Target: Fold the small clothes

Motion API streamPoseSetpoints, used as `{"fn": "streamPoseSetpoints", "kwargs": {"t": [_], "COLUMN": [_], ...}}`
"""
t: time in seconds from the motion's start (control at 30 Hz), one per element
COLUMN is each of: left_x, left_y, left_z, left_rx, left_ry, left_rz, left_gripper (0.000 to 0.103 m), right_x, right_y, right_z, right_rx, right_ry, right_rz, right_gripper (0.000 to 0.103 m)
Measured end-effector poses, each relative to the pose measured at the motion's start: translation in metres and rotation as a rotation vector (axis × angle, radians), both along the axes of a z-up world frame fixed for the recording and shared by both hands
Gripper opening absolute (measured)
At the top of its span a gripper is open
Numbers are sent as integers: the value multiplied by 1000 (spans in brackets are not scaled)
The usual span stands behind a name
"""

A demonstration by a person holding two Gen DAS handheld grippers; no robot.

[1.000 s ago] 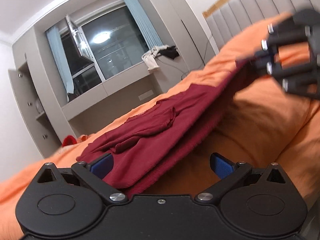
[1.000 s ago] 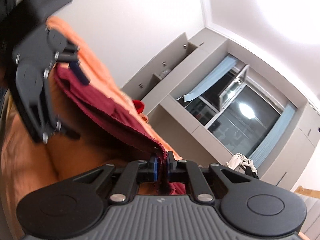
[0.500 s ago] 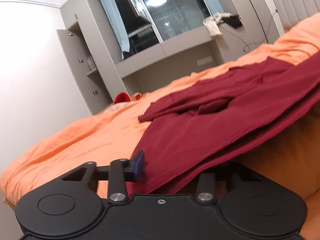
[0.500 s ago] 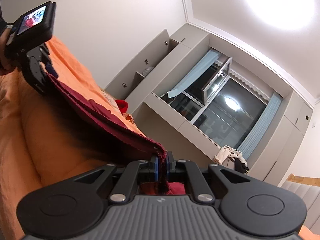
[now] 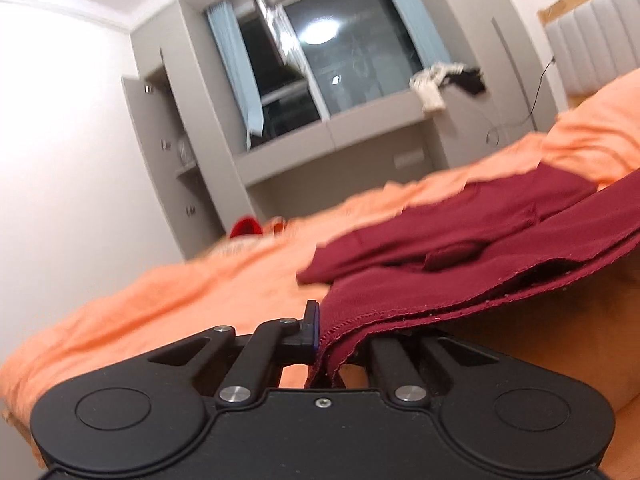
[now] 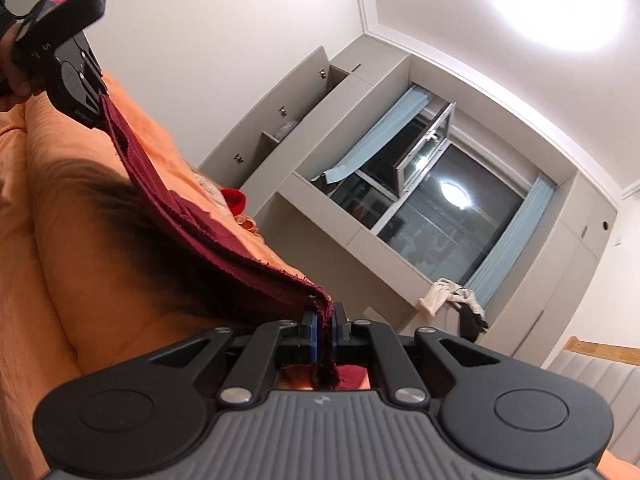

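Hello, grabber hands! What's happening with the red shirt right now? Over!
Left gripper shut on red shirt edge. Right gripper shut on the other corner. Shirt lifted off orange bed. Nothing in the way.

garment (image 5: 480, 280): matt knit cloth, frayed hem | bedcover (image 5: 180, 300): matt crinkled cloth

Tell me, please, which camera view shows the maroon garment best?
The left wrist view: the garment spreads across the orange bedding, with its folds and hem visible. The right wrist view shows only a narrow edge-on strip stretched between the right gripper and the left gripper.
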State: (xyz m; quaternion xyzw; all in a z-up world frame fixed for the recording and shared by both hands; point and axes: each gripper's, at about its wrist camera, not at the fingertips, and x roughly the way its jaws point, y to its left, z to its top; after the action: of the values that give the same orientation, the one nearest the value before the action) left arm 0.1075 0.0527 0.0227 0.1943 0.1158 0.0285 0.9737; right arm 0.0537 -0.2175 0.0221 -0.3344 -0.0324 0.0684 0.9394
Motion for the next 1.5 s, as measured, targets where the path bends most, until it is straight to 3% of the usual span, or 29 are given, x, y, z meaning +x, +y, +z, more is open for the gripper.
{"fn": "streamPoseSetpoints", "kwargs": {"t": [0.27,0.53,0.67,0.93,1.17,1.3,1.5], "left_x": [-77,-168,-181,-109,0,61,144], "left_y": [-15,-14,-11,-4,-10,-4,4], "left_z": [33,76,94,123,137,131,100], "left_rx": [-1,-71,-129,-189,-221,-293,-337], "left_ry": [-93,-104,-55,-24,34,107,195], "left_rz": [-118,-219,-271,-230,-160,-141,-65], "left_gripper": [4,4,4,4,4,5,5], "right_x": [-62,-142,-141,-57,52,111,180], "right_y": [-25,-33,-39,-52,-47,-45,-35], "right_z": [29,68,82,101,108,101,77], "right_rx": [26,88,128,153,124,145,114], "right_ry": [-47,-127,-130,-166,-123,-63,27], "right_rz": [-65,-69,-49,-42,-77,-118,-131], "right_gripper": [5,5,5,5,5,5,5]}}
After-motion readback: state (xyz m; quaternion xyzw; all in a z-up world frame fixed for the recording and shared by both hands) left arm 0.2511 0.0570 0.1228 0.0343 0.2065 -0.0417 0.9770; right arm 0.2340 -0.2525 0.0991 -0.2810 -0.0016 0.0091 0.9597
